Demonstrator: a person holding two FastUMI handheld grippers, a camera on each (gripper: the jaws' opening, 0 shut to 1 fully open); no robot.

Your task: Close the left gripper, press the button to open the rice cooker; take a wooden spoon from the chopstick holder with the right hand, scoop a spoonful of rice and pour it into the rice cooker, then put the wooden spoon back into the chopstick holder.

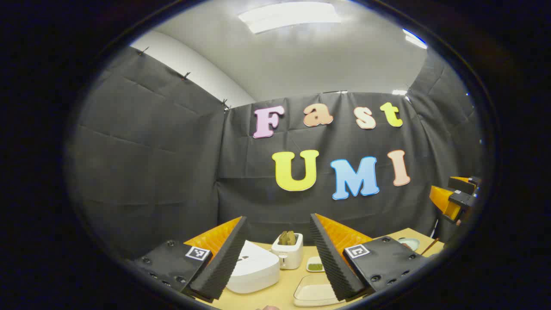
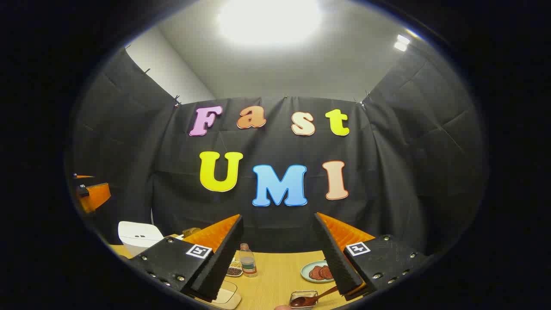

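The white rice cooker [image 1: 252,269] sits with its lid down on the wooden table [image 1: 275,297], just below and between the fingers of my left gripper [image 1: 278,218], which is open and holds nothing. In the right gripper view the cooker [image 2: 137,234] shows at the far left. My right gripper [image 2: 278,216] is open and empty, raised above the table. A wooden spoon [image 2: 312,298] lies with its bowl in a small clear container [image 2: 301,295] just below the right finger. Each gripper is seen off to the side in the other's view: the right gripper [image 1: 456,198] and the left gripper [image 2: 92,193].
Behind the cooker stands a white toaster-like box [image 1: 287,252] with brown pieces in it. A small dish of green stuff [image 1: 315,267] and a clear tray [image 1: 312,292] lie nearby. A bottle [image 2: 247,260], a dish of beans [image 2: 234,270] and a plate of reddish slices [image 2: 317,272] stand mid-table.
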